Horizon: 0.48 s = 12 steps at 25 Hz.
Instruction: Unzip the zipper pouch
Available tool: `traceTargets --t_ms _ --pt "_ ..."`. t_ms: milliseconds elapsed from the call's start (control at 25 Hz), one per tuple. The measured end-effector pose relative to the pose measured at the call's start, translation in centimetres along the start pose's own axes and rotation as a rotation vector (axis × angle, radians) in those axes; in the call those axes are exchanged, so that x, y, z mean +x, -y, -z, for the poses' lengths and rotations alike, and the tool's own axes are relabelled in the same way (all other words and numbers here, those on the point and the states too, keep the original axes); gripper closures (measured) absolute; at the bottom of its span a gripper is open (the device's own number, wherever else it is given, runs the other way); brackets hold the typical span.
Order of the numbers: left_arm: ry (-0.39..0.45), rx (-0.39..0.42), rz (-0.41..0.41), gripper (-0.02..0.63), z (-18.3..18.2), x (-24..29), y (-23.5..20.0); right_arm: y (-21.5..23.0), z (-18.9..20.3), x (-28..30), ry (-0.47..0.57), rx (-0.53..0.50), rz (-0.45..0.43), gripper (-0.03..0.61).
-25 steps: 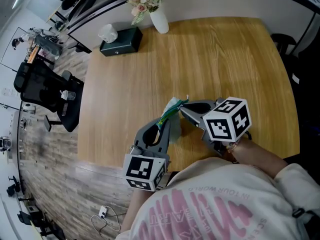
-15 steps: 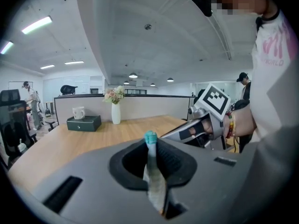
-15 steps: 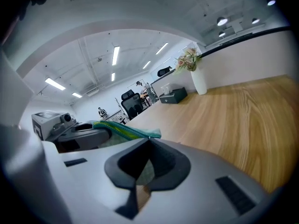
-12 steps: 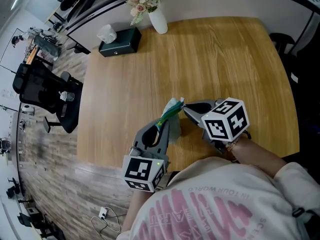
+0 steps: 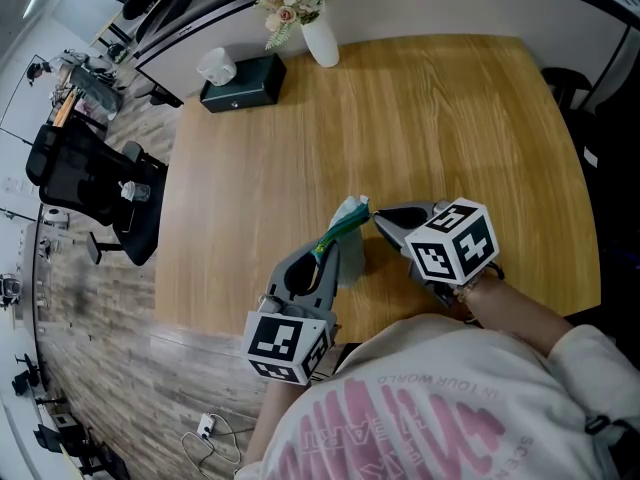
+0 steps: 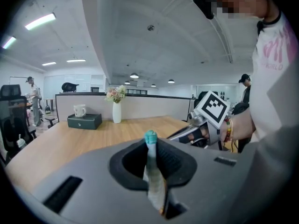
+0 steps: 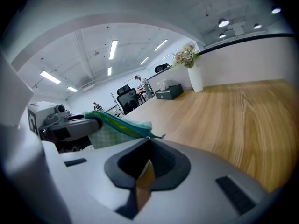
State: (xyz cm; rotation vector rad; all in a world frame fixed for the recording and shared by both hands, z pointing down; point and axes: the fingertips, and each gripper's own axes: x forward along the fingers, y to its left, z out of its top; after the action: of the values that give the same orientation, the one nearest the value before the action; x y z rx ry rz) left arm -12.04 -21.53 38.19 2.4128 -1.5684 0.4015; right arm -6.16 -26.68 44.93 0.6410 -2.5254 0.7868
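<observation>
A green-and-teal zipper pouch (image 5: 346, 230) hangs edge-up above the wooden table (image 5: 450, 118), close to its near edge. My left gripper (image 5: 333, 251) is shut on the pouch's lower part; in the left gripper view the fabric (image 6: 150, 141) stands pinched between the jaws. My right gripper (image 5: 380, 218) comes in from the right with its tips at the pouch's top end. It is shut, and a thin brown tab (image 7: 143, 177) that looks like the zipper pull shows between its jaws. The pouch's striped edge (image 7: 117, 124) runs left from there to the left gripper (image 7: 70, 125).
At the table's far left corner stand a white vase of flowers (image 5: 320, 40) and a black box (image 5: 242, 81) with a white cup (image 5: 215, 65) on it. A black office chair (image 5: 90, 178) is on the floor to the left. A person's torso fills the bottom.
My right gripper has drawn slightly to the right from the pouch's top end. The left gripper and the pouch have hardly moved.
</observation>
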Motion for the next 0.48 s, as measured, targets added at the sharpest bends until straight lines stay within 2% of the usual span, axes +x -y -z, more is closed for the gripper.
traceTargets --t_ms 480 --pt "0.016 -0.068 0.004 0.584 0.2 -0.3 -0.8 2.2 1.4 0.3 -0.028 0.048 0.055 0.580"
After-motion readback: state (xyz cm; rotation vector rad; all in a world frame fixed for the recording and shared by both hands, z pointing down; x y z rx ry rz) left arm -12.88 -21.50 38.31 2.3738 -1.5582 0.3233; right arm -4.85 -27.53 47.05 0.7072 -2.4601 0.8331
